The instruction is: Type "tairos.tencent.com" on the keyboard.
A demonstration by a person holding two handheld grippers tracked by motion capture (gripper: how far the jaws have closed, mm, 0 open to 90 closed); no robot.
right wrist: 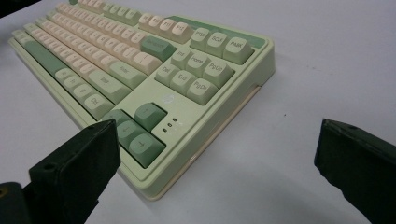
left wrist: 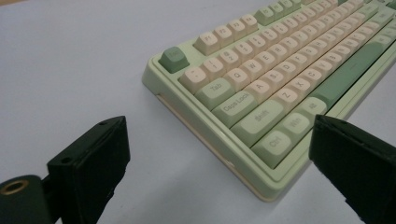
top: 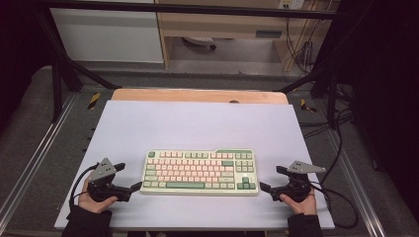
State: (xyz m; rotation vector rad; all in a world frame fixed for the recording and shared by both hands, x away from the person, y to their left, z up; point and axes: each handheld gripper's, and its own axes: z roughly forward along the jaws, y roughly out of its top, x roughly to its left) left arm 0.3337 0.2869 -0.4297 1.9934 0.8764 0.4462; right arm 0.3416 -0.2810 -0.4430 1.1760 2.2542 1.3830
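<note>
While the keyboard (top: 199,172) lay flat on the pale surface (top: 197,123), square to the near edge, the two hands had come to rest at its short ends, one on each side. Left of the keyboard, the left hand (top: 94,200) held its hand-held gripper (top: 129,177) low over the surface, pointed at the keyboard's left end. In the left gripper view its jaws stood wide apart with nothing between the pads; the keyboard's near left corner, by the Ctrl key (left wrist: 273,141), sat just ahead of the gap and close to the right-hand jaw, but apart from it. That placing looked like a line-up for taking the left end of the case, with the jaws spread wide enough to pass around the edge.

The keyboard itself sat in the middle of the near half of the surface, its green and cream keys facing up, and nothing rested on it.

Right of the keyboard, the right hand (top: 300,201) mirrored the first. Its hand-held gripper (top: 271,178) also pointed inward at the keyboard's right end, jaws fully spread and empty. In the right gripper view the arrow keys (right wrist: 137,130) and the near right corner lay just ahead of the left-hand jaw, not touching. The matched stance suggested a two-ended lift or shift, each side sharing the load so the long case would stay level.
</note>
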